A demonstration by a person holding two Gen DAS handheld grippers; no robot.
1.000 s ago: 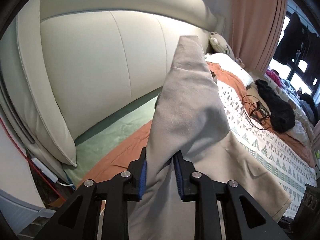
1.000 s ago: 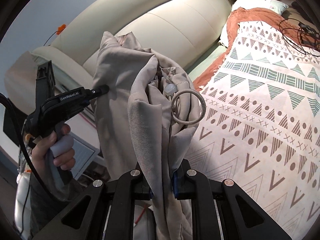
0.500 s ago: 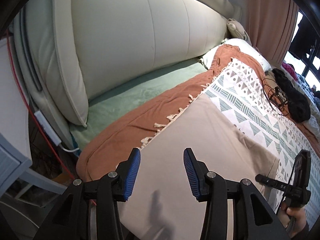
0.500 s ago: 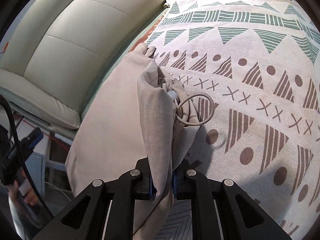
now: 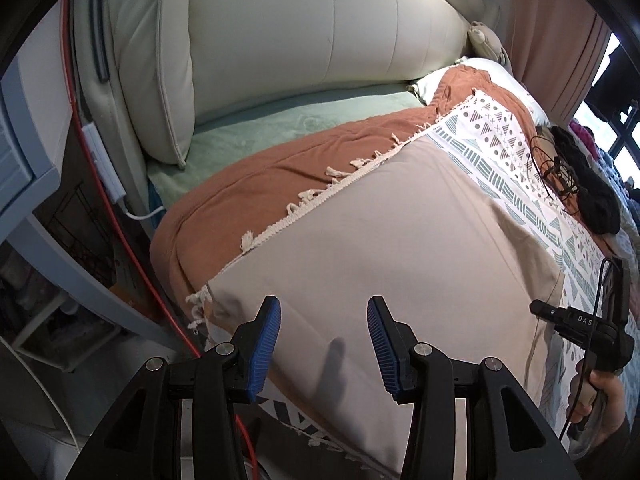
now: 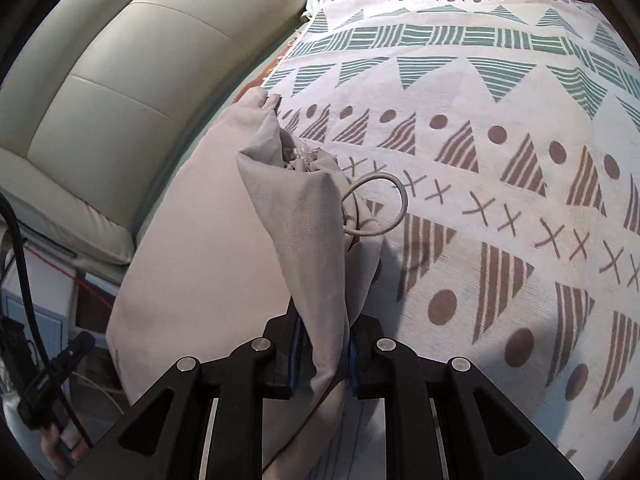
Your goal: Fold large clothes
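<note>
Left gripper [image 5: 323,342]: a second ago it pinched a raised fold of the beige garment [image 5: 384,248]; now its blue pads stand apart with nothing between them, just above the cloth.
Beige garment: no longer held up in the air, it lies spread flat on the patterned blanket [image 6: 500,168], near the bed's edge beside the padded headboard [image 5: 280,32].
Right gripper [image 6: 322,356]: lowered with the cloth; its jaws are opening, yet a bunched edge with the drawstring loop [image 6: 376,206] is still between the pads.
Meaning for the task: the garment looks laid out; once the right side lets go, folding can begin.
</note>
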